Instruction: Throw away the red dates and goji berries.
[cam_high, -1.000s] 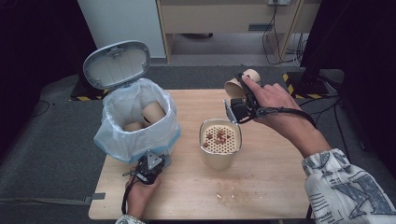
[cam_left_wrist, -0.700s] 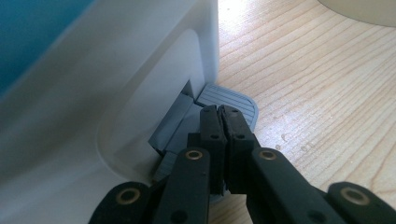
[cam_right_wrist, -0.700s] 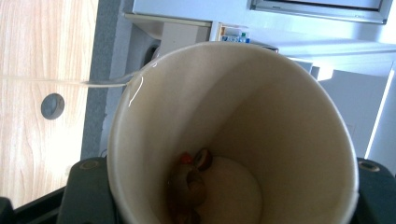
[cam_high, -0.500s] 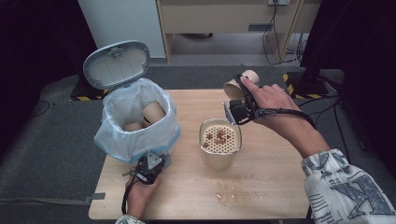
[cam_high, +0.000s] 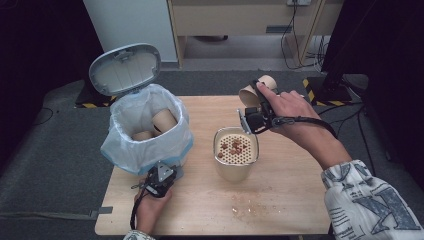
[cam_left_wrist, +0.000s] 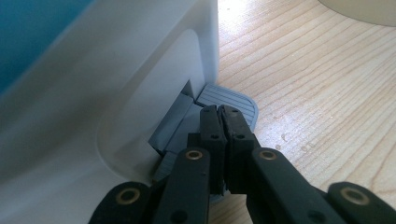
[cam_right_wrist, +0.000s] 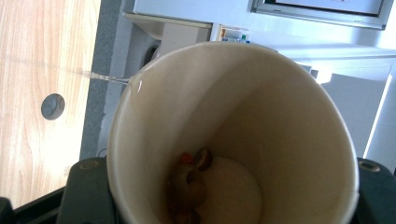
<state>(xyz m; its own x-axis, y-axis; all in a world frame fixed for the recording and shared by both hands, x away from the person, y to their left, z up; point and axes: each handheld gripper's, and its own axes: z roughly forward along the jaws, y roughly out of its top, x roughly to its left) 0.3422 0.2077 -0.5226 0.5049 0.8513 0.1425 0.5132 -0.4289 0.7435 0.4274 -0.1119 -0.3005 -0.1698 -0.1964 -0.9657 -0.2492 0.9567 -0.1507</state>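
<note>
Two claws busy: my right gripper (cam_high: 253, 106) pinches a paper cup (cam_high: 250, 93), tipped; strainer pot (cam_high: 236, 159) lies at seven o'clock; left gripper (cam_left_wrist: 220, 122), pressed together, on bin pedal (cam_left_wrist: 231, 100).

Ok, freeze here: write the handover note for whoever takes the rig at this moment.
Left gripper: fingers shut, pressing the bin pedal; lid is up.
Right gripper: shut on a paper cup, tipped on its side above the strainer pot; some scraps are stuck in the cup.
Done: scraps on the strainer; two cups in the bin.
Left: likely empty the cup, bin it, release the pedal. Crumbs on the table.
</note>
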